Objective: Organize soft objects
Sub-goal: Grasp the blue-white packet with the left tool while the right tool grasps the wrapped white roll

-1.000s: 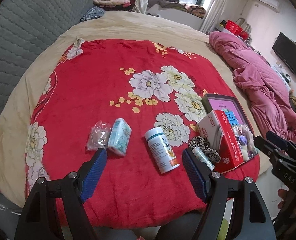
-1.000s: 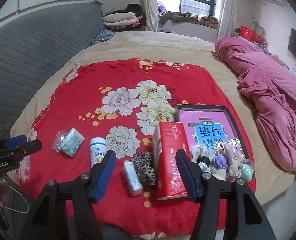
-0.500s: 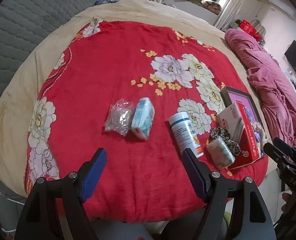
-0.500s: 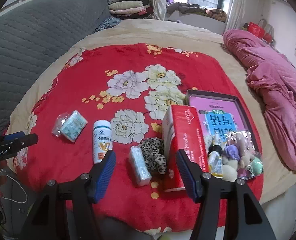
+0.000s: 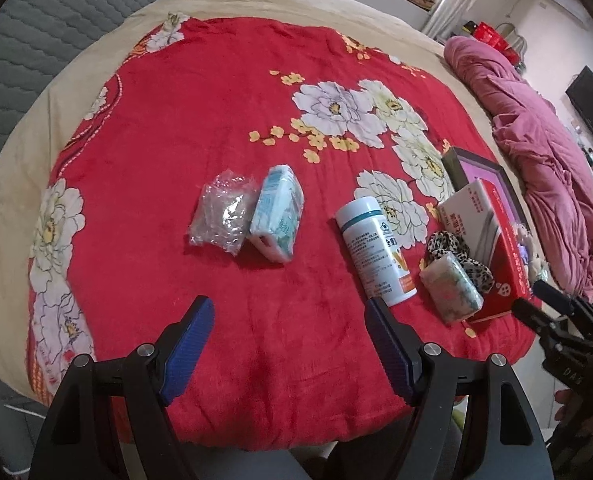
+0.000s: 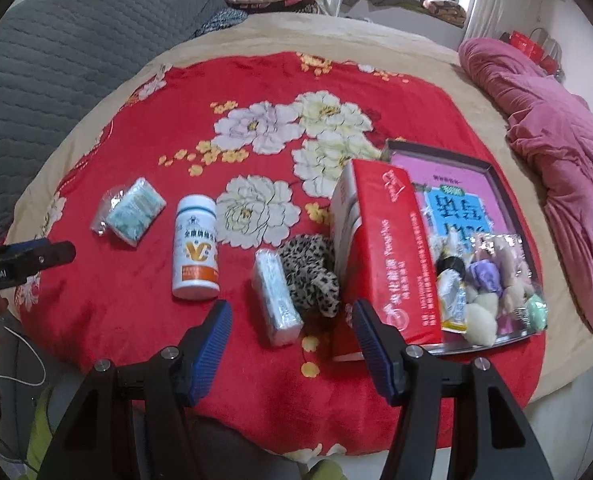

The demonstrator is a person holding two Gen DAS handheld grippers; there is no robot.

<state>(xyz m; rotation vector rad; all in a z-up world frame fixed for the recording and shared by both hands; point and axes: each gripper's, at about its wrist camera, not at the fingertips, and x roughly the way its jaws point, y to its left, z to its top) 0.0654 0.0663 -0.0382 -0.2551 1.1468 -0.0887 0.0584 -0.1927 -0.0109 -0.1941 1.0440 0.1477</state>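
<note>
1. The small tissue pack (image 6: pixel 277 297) lies flat on the red floral blanket (image 6: pixel 168 136), just ahead of my right gripper (image 6: pixel 292 334); its long axis runs away from me, tilting slightly left.
2. Its clear wrap shows a pale printed pattern; I cannot read the print.
3. The leopard scrunchie (image 6: pixel 310 270) touches its right side, with the red tissue box (image 6: pixel 384 252) beyond.
4. The white bottle (image 6: pixel 195 246), marked "VC", lies to its left.
5. My right gripper hangs spread and empty.
6. My left gripper (image 5: pixel 290 338) is likewise spread, empty, before another tissue pack (image 5: pixel 277 212).

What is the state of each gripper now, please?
Left gripper: open, holding nothing.
Right gripper: open, holding nothing.
</note>
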